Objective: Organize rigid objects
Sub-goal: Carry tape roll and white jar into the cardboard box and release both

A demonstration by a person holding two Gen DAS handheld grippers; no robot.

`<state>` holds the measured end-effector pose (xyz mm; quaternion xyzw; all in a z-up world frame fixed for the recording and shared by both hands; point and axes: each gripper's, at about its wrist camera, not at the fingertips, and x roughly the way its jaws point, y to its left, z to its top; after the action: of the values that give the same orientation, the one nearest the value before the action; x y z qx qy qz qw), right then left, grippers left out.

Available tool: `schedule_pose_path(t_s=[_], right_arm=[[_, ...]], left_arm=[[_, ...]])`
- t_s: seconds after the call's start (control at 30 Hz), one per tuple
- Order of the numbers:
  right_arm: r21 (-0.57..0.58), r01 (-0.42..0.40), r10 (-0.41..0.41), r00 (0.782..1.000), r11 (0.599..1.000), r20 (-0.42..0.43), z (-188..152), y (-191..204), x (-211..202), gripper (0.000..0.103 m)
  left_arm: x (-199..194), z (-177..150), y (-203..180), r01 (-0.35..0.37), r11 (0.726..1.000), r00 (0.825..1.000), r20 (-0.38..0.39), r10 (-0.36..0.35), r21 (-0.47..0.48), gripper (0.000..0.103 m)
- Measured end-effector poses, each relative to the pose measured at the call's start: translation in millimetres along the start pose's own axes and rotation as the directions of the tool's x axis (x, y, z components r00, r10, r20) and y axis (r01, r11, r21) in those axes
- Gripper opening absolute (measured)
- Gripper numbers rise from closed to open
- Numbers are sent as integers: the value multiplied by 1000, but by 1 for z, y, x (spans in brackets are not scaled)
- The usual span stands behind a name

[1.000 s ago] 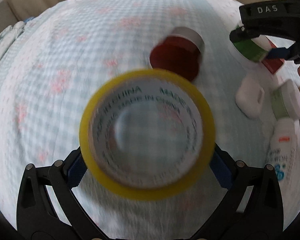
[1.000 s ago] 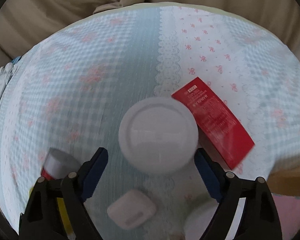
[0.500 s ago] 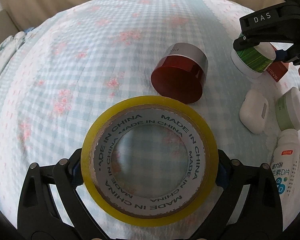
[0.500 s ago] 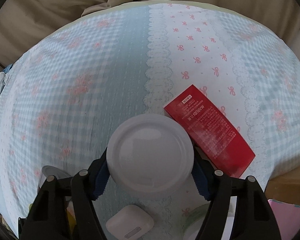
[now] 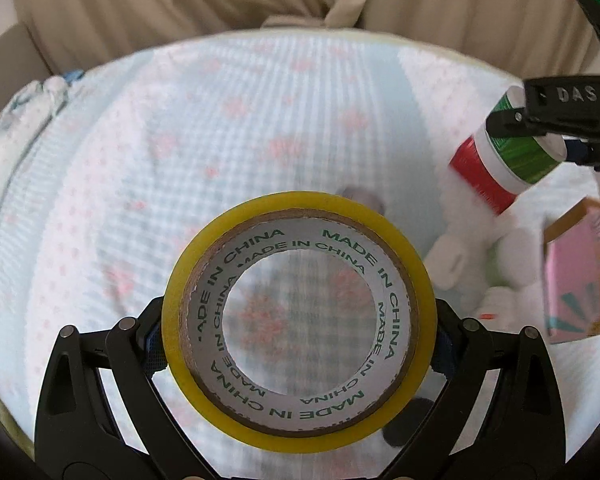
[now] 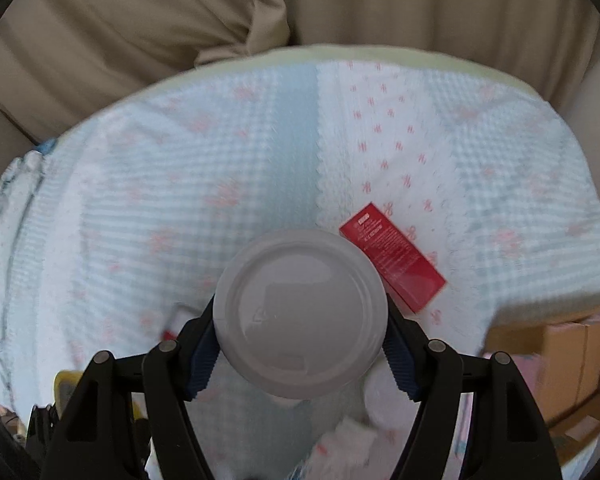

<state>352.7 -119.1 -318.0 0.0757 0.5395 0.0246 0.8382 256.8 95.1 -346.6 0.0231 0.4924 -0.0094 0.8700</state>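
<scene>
- A bed (image 6: pixel 260 168) fills both views, its cover (image 5: pixel 180 168) a pale blue and white gingham with faint pink flower prints.
- A white panel with small pink bows (image 6: pixel 384 144) runs down the cover, edged by a scalloped lace strip (image 6: pixel 320 184).
- Behind the bed hangs a beige curtain (image 6: pixel 180 12) in soft vertical folds.
- A brown cardboard box (image 6: pixel 556 360) sits at the bed's right edge.
- The light is soft and even.

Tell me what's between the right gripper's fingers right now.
A round white-lidded jar, clamped at its sides by the right gripper. The right wrist view shows this; the left wrist view shows its green label.
</scene>
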Motion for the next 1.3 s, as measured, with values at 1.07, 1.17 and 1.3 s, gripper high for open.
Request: schedule_pose_path(t_s=[1.07,1.17,1.3], right_arm=[[-29,99,-95,988,995,124,-59,-294,-278,68],[-48,91,-87,994,995,66,-66,-321,-258,68],[-78,71,-70,997,994,6,-72,-350,-223,68]], left_arm=[[-181,63,-352,286,932,955,12,-296,220,96],[-156,64,-383,302,924,953,-47,-300,235,96],[-118,60,-418,309,914,950,-126,-285,261,96]])
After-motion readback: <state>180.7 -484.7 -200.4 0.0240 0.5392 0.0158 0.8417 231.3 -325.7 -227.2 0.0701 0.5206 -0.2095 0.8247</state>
